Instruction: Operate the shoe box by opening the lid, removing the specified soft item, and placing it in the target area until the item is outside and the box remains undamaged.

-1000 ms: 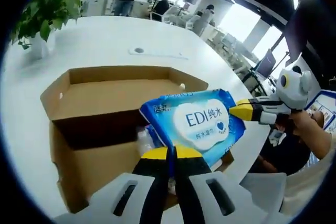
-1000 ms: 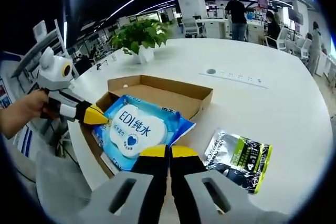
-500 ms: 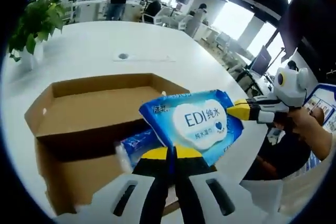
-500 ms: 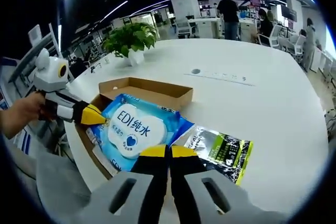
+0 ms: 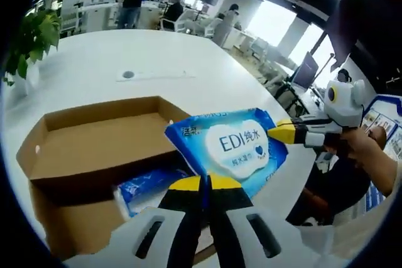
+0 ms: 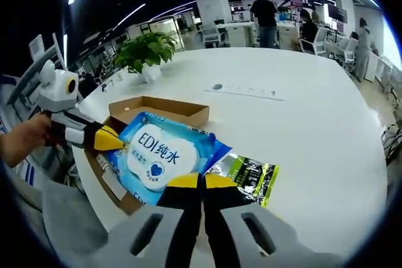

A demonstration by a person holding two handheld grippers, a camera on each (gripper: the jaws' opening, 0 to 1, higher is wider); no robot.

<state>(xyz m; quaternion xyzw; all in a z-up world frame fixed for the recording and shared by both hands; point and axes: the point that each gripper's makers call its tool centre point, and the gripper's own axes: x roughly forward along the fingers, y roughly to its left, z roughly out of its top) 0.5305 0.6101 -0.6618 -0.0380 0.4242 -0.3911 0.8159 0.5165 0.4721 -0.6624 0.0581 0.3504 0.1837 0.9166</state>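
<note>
Now both the left hand-held gripper (image 5: pixel 206 183) and right hand-held gripper (image 6: pixel 202 181) pinch the wipes pack (image 6: pixel 160 155), held mid-frame above the open box (image 6: pixel 160 108), bare worktop (image 6: pixel 314 130) to its right.

Left tool (image 5: pixel 205 183) and right tool (image 6: pixel 201 182) both have jaws pressed together, each hand-held.

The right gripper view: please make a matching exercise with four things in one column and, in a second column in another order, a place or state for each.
Things:
1. blue wet-wipes pack
2. brown cardboard shoe box
3. silver and green foil pouch
4. green potted plant

Places or states:
A. lies flat on the white table, beside the box
B. stands at the far edge of the table
C. held in the air, pinched by the left gripper and the right gripper
D. open, with no lid on top

Pairs: 1-C, 2-D, 3-A, 4-B
</note>
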